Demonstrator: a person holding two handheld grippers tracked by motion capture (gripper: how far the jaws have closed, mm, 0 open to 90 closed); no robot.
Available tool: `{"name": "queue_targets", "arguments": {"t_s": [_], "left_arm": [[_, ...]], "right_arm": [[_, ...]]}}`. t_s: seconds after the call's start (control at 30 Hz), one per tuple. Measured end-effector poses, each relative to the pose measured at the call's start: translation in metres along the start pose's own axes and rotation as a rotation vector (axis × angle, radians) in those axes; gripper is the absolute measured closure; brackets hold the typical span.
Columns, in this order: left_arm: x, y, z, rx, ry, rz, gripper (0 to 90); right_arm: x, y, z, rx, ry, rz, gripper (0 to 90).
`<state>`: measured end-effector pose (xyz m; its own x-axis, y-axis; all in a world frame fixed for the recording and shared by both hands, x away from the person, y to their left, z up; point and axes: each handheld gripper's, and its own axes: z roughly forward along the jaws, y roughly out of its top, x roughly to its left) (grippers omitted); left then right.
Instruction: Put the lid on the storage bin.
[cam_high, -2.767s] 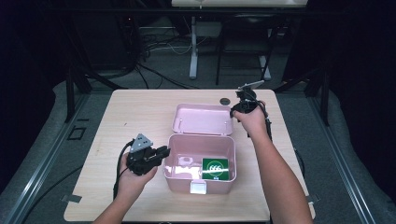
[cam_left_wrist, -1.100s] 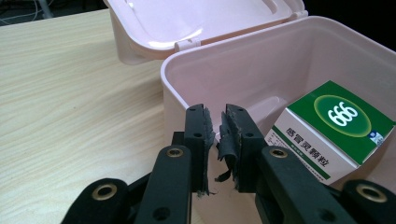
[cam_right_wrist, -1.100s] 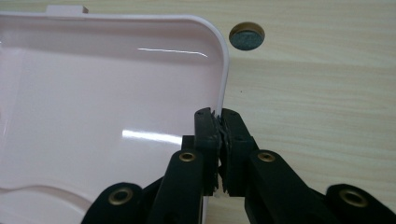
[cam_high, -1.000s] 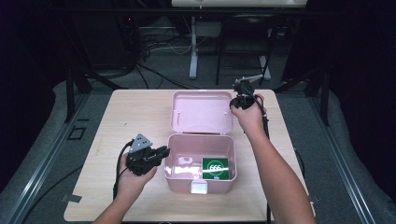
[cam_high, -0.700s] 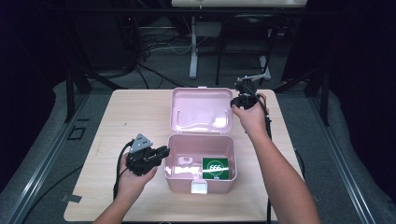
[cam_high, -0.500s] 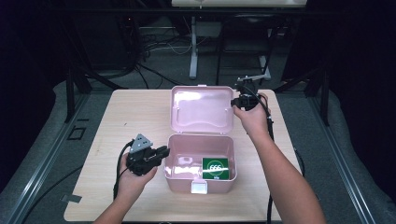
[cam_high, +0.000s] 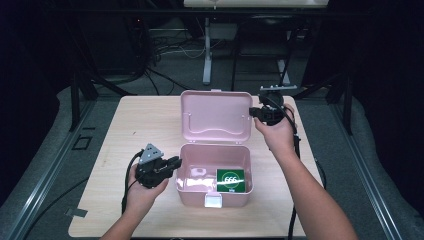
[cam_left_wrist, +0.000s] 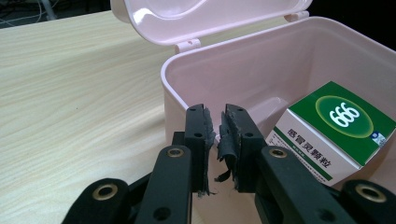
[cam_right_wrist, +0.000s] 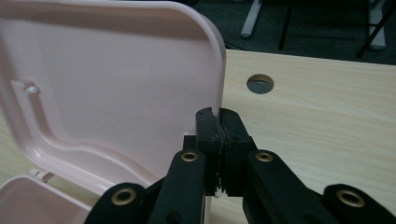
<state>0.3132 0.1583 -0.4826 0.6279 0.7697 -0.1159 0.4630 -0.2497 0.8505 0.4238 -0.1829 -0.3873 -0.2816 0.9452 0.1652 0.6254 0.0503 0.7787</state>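
Observation:
A pink plastic box (cam_high: 190, 197) stands open at the middle of the wooden table, with a green and white carton marked 666 (cam_high: 230, 180) inside at its right. Its lid (cam_high: 215, 117) is hinged at the back and stands nearly upright. My right gripper (cam_high: 253, 114) is shut on the lid's right edge, which runs down into the jaws (cam_right_wrist: 219, 119). My left gripper (cam_high: 172, 162) is at the box's left wall, its torn pads pinching the rim (cam_left_wrist: 217, 126). The carton (cam_left_wrist: 336, 126) lies just beyond, against the inner wall (cam_left_wrist: 261, 70).
A white latch (cam_high: 213, 201) sits on the box's front wall. A round cable hole (cam_right_wrist: 260, 84) is in the table behind the lid's right side. Bare wood (cam_high: 130, 125) lies left of the box. Beyond the far edge are dark floor, cables and a stand (cam_high: 206, 55).
My right gripper has swung the lid up from lying flat behind the box to nearly upright, moving up and slightly forward with it. The left gripper and the box base stayed put.

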Motion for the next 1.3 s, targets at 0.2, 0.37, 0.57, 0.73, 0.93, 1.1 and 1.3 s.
{"name": "queue_targets", "arguments": {"t_s": [0.2, 0.37, 0.57, 0.73, 0.93, 1.1, 1.3], "left_arm": [[0.0, 0.0, 0.0, -0.002, 0.0, -0.004, 80.0], [0.0, 0.0, 0.0, 0.001, 0.0, -0.002, 80.0], [0.0, 0.0, -0.001, 0.002, 0.0, -0.005, 80.0], [0.0, -0.001, 0.0, -0.006, 0.002, -0.007, 80.0], [0.0, -0.001, 0.0, -0.005, 0.001, -0.009, 79.9], [0.001, 0.0, -0.001, 0.003, -0.003, -0.009, 79.9], [-0.001, 0.002, -0.003, -0.01, -0.005, -0.009, 78.0]], "right_arm": [[0.006, -0.009, -0.015, -0.034, -0.002, -0.044, 88.1], [0.008, -0.016, -0.024, -0.074, 0.005, -0.069, 88.0], [0.011, -0.025, -0.034, -0.107, 0.02, -0.085, 88.0], [0.015, -0.032, -0.041, -0.129, 0.008, -0.12, 88.0], [0.019, -0.04, -0.048, -0.156, -0.007, -0.152, 88.0], [0.02, -0.049, -0.052, -0.174, 0.0, -0.149, 87.8], [0.024, -0.06, -0.057, -0.225, -0.016, -0.162, 87.7]]}}
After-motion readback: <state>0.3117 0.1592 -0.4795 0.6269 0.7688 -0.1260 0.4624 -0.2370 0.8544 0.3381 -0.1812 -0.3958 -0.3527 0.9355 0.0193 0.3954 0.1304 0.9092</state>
